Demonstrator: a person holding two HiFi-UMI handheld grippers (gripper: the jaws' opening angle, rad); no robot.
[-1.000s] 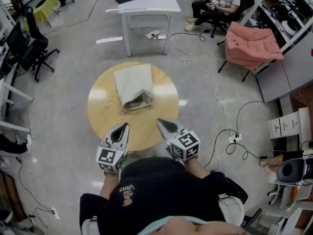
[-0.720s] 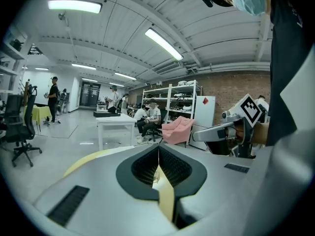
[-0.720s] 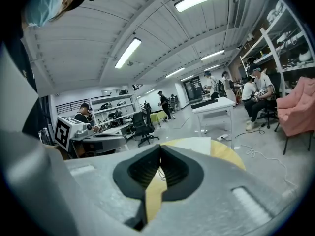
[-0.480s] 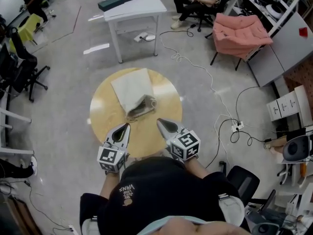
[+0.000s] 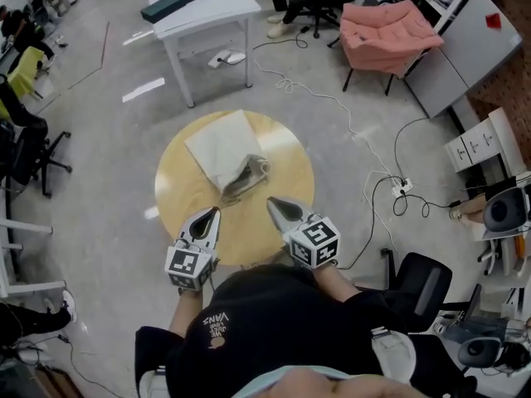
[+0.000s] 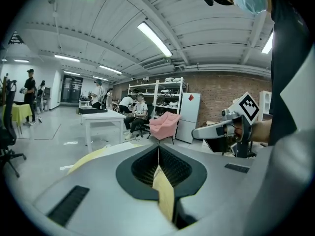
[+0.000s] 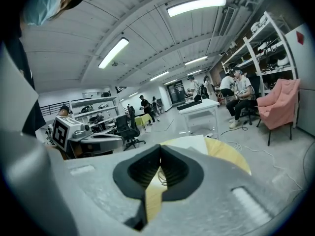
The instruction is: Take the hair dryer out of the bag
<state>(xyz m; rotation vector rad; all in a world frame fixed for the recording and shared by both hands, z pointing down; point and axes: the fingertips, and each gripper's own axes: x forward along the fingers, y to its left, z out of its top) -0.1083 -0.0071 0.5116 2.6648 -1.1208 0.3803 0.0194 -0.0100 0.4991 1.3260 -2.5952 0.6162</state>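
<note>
A cream cloth bag (image 5: 217,146) is laid flat on the far half of the round wooden table (image 5: 178,197), its open mouth turned toward the near side; the hair dryer (image 5: 244,176) is seen only as a dark shape inside that mouth; the left gripper (image 5: 212,214) and the right gripper (image 5: 274,204) are held closed on nothing over the near rim, apart from the bag; bare tabletop is left between them and the mouth; cables (image 5: 284,83) are trailed over the floor beyond and right of the table.
</note>
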